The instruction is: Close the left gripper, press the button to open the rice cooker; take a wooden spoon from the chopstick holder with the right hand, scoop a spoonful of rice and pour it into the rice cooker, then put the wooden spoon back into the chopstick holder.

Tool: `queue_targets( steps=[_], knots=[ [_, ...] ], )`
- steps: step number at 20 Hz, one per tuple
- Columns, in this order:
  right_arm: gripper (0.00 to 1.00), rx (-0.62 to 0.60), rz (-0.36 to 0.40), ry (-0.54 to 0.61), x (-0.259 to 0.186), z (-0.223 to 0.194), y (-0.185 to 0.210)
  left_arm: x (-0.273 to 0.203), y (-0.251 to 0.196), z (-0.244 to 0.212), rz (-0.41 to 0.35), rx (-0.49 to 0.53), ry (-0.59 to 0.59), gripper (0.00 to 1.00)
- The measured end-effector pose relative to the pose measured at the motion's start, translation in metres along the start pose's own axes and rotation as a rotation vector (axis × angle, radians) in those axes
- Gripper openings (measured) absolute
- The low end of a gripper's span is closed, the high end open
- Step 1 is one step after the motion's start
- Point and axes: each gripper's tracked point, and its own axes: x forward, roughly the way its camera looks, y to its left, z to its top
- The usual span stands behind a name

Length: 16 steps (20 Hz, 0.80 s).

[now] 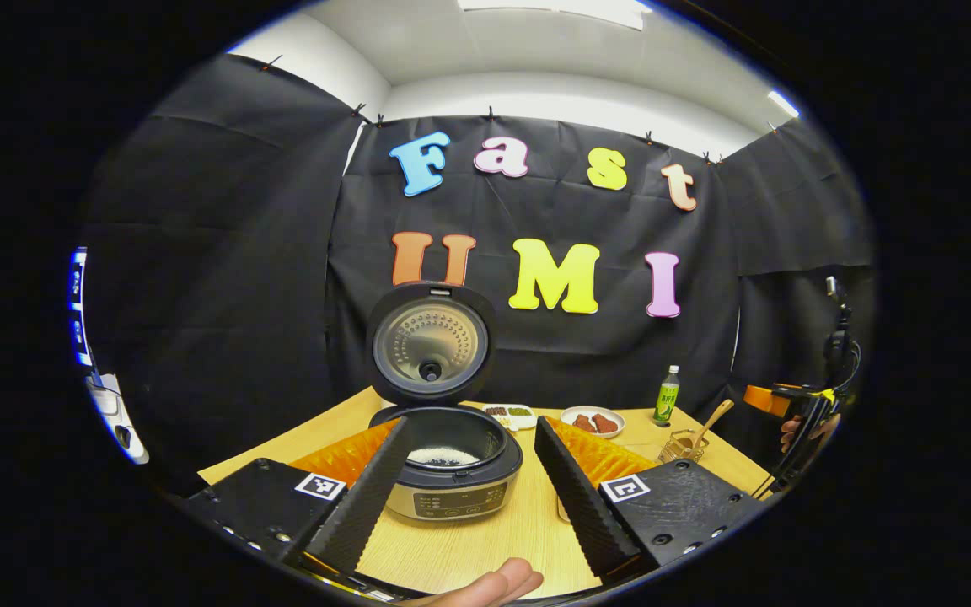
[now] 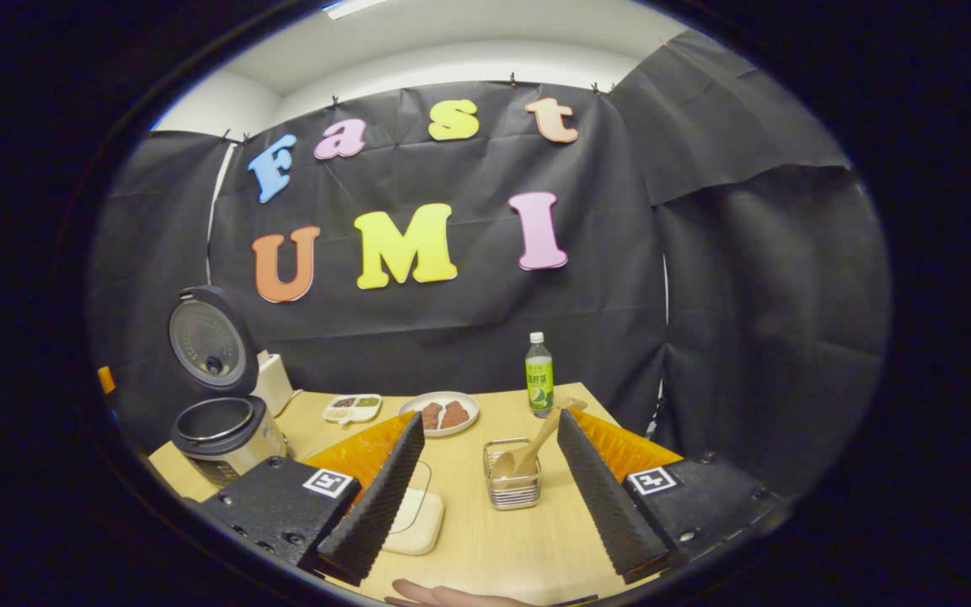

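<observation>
Left gripper view: left gripper (image 1: 470, 480) with fingers spread wide, holding nothing, aimed at cooker (image 1: 452, 472) on table (image 1: 485, 548). Cooker lid (image 1: 431, 344) standing upright, fully open; inner pot showing white rice (image 1: 443, 456) at bottom. Cooker sits between the two fingers in the picture, farther back, not touched. Behind cooker: small tray (image 1: 509, 413) and plate (image 1: 592, 420) with brown pieces. Bottle (image 1: 667, 394) at back right of table. Holder (image 1: 681, 445) near right edge, spoon (image 1: 709, 423) standing tilted in it, handle leaning up to the right. Right gripper (image 1: 797, 409) seen at far right, a hand on it; its finger gap not readable from this angle. A fingertip (image 1: 494, 586) at bottom edge.

Right gripper view: right gripper (image 2: 490, 489) with fingers wide apart, empty. Holder (image 2: 512, 475) straight ahead between fingers, apart from both. Spoon (image 2: 528, 451) resting in holder, bowl down inside, handle tilted up toward bottle (image 2: 539, 373). White dish (image 2: 414, 518) just beside left finger, partly hidden by it. Plate (image 2: 443, 413) and tray (image 2: 352, 408) farther back. Cooker (image 2: 224, 430) at far left of table, lid (image 2: 207, 339) up.
</observation>
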Motion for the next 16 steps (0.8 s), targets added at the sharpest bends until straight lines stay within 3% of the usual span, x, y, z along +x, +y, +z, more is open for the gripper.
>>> queue_targets(
  steps=[3, 7, 11, 14, 15, 16],
  knots=[
    [1.0, 0.009, -0.048, 0.047, 0.036, -0.019, -0.022, -0.012, 0.004, -0.001, 0.008, 0.031, -0.023, 0.94],
    [0.99, 0.062, -0.033, 0.081, 0.072, -0.04, -0.034, -0.027, 0.004, -0.006, 0.016, 0.06, -0.05, 0.95],
    [0.98, 0.093, -0.034, 0.103, 0.106, -0.061, -0.045, -0.04, -0.001, 0.0, 0.019, 0.024, -0.118, 0.94],
    [0.96, 0.09, -0.047, 0.109, 0.129, -0.071, -0.056, -0.045, -0.002, 0.002, 0.035, 0.086, -0.166, 0.94],
    [1.0, 0.092, -0.049, 0.119, 0.137, -0.077, -0.058, -0.045, -0.006, -0.001, 0.035, 0.104, -0.165, 0.94],
    [0.95, 0.099, -0.042, 0.121, 0.144, -0.08, -0.059, -0.045, -0.008, -0.008, 0.039, 0.105, -0.145, 0.94]
  ],
)
